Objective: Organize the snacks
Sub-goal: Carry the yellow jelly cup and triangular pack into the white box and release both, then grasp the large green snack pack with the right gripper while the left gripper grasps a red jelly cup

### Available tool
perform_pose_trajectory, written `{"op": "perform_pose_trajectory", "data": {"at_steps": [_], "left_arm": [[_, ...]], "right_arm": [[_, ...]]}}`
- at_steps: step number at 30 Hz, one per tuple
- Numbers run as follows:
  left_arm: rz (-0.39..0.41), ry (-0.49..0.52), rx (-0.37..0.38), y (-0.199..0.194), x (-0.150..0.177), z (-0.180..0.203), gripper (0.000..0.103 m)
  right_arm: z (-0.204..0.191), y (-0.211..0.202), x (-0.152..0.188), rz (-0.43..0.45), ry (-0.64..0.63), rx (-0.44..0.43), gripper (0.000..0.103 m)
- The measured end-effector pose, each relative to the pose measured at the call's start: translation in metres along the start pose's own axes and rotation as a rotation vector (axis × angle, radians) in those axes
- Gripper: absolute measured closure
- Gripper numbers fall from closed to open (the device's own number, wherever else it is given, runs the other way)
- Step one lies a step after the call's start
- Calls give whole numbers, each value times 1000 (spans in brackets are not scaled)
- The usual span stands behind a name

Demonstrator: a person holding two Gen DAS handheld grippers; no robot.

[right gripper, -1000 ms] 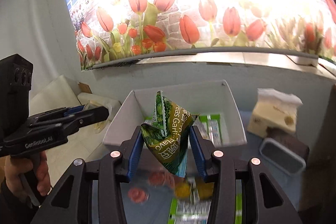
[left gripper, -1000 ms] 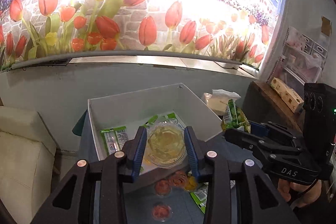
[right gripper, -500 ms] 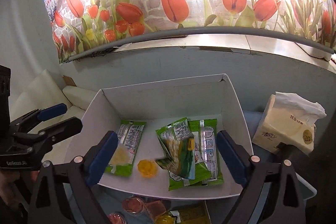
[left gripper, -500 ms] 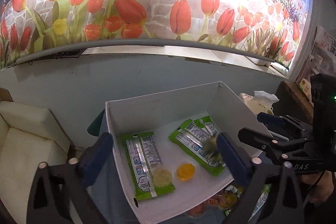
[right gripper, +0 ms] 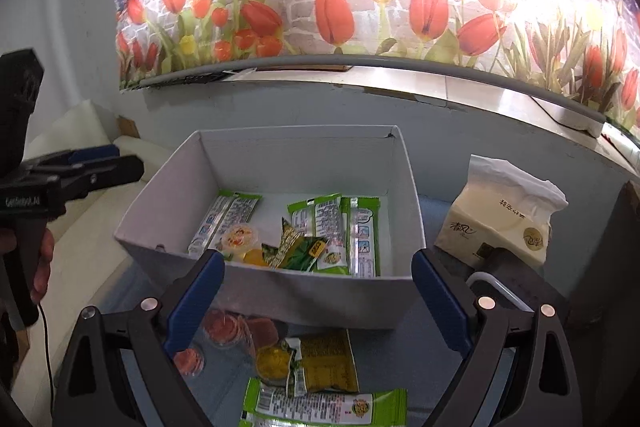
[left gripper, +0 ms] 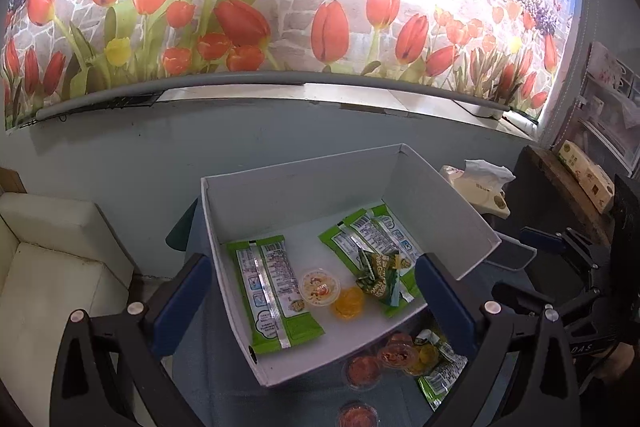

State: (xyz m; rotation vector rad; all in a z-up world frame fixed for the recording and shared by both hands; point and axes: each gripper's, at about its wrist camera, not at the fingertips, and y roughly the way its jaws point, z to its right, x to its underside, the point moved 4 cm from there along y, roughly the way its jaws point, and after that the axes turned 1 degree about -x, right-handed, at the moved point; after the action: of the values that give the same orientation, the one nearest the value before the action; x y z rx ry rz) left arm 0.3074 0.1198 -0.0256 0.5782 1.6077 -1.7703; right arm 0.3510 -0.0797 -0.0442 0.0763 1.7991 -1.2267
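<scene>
Since a second ago both hand-held grippers have let go: the jelly cup the left one pinched and the dark green pea packet the right one pinched now lie inside the white box, and both pairs of blue-padded fingers have spread wide and stand empty. The white box (left gripper: 448,203) sits on the blue counter (right gripper: 432,367) below the tulip mural (left gripper: 280,7). A tissue pack (right gripper: 500,223) stands just right of the box. The left hand-held gripper (left gripper: 308,303) hovers over the box's near left corner; the right hand-held gripper (right gripper: 318,301) hovers before its front wall. Inside, one light green packet (left gripper: 268,291) lies at the left and two more (left gripper: 364,235) side by side at the right. The pea packet (left gripper: 380,277) rests crumpled on the near end of those two. The jelly cup (left gripper: 319,287) sits on the left packet's edge, touching an orange cup (left gripper: 349,303). On the counter in front of the box lie reddish cups (right gripper: 222,327), a yellow cup (right gripper: 273,363), and more green packets (right gripper: 324,407).
</scene>
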Motion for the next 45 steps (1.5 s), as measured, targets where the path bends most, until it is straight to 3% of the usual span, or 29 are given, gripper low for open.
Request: {"op": "perform_pose_trajectory", "data": {"at_steps": [3,6,12,17,22,31,41,45], "left_arm": [[19,13,7,-22,18,7,0],[10,20,65,-42,45,15,0],[-19,39,79,-66,110,33,0],[-79,21,82,-85,163,42,0],[-120,3,74,-111,202,49,0],[-128,9,86,-128,219,62,0],[-133,10,90,-102,210,59,0],[-131,32,77,-78,203,63,0]], "right_arm": [[-6,-8,28,-42,-129,-69,6],[-5,-11,65,-133,-246,-151,6],[9,8,112,-286,-331,-200,6],[-5,35,138,-420,-449,-258,6],[-21,45,141,-400,-589,-247,6],[-2,66,136,-426,-515,-316,3],[-5,20,174,-424,-439,-261,16],[0,-1,190,-394,-304,-158,18]]}}
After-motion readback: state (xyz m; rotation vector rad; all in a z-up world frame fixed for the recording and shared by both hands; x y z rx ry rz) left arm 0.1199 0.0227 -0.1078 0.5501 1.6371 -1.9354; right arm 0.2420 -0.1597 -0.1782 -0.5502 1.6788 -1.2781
